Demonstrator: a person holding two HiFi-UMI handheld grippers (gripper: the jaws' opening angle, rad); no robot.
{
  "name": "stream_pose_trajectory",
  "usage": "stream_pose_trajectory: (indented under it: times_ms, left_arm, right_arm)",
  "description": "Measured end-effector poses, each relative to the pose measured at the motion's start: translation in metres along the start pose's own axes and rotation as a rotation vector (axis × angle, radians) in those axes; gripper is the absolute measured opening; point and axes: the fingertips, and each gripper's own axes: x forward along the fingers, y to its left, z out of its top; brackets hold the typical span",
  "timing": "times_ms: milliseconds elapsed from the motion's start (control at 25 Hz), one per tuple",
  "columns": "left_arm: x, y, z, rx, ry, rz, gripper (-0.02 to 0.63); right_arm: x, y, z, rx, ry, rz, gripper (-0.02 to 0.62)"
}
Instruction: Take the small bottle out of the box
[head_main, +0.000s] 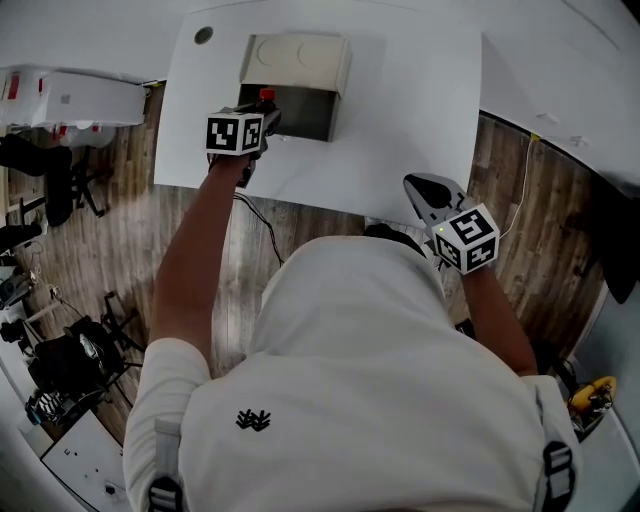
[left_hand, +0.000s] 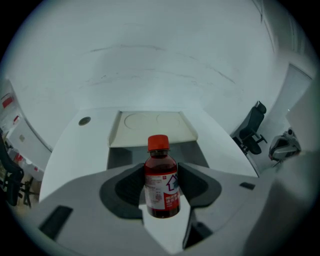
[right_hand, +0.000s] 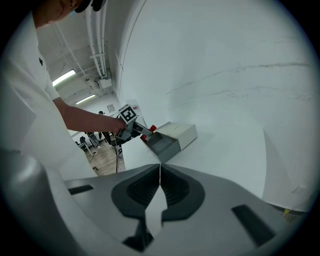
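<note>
A small bottle (left_hand: 161, 181) of dark red liquid, with a red cap and a white-and-red label, stands upright between the pads of my left gripper (left_hand: 161, 194), which is shut on its body. In the head view the red-capped bottle (head_main: 266, 97) and left gripper (head_main: 262, 118) are at the near left corner of the beige box (head_main: 296, 62), over its open grey tray (head_main: 305, 112). The right gripper view shows the same bottle (right_hand: 152, 129) beside the box (right_hand: 178, 134). My right gripper (right_hand: 159, 189) is shut with nothing in it, low at the table's near right edge (head_main: 422, 188).
The white table (head_main: 410, 110) has a small round hole (head_main: 204, 35) at its far left corner. Wooden floor, cables and office chairs lie around it. A person's white-shirted back fills the lower head view.
</note>
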Motion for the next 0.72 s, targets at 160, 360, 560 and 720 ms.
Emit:
stream_pose_trajectory:
  times_ms: [160, 360, 560, 720]
  left_arm:
    - [-0.027, -0.010, 0.001, -0.009, -0.079, -0.036, 0.215]
    - [-0.064, -0.016, -0.003, -0.018, -0.167, -0.082, 0.215]
    - [-0.103, -0.023, -0.011, -0.019, -0.256, -0.113, 0.215]
    - [-0.137, -0.029, -0.024, -0.017, -0.321, -0.130, 0.215]
  right_arm:
    - [0.005, 0.018, 0.004, -0.029, 0.001, 0.012, 0.008]
    - [0.016, 0.046, 0.007, -0.065, 0.006, 0.028, 0.008]
    - [0.023, 0.075, 0.007, -0.099, 0.009, 0.037, 0.008]
    - [0.026, 0.099, 0.003, -0.116, 0.015, 0.038, 0.008]
